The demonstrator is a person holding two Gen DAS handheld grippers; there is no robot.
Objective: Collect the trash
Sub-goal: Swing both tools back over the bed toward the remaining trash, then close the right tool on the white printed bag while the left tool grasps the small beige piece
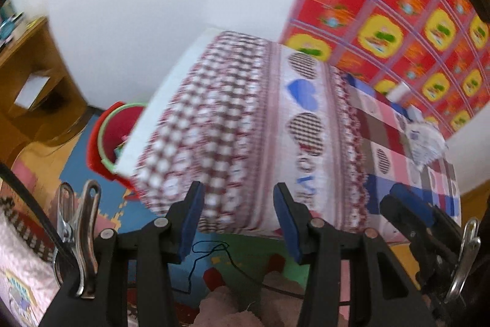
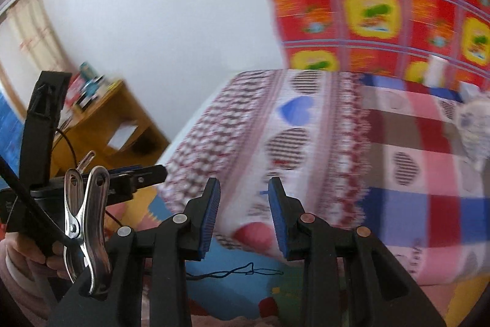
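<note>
— Blue pads of the left gripper sit closest; what's between them?
— Nothing. Its jaws stand partly apart over the patterned bedsheet, touching nothing.
— And the right gripper?
— Narrower gap, also empty, pads clear of the sheet.
— Where's the trash?
— A crumpled paper wad lies far right on the bed, well apart from both. A red bin stands on the floor beside the bed.

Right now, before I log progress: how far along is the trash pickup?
Done: some litter already shows in the red bin. In hand: nothing; both sets of jaws stand empty. Left: crumpled paper on the bed.
</note>
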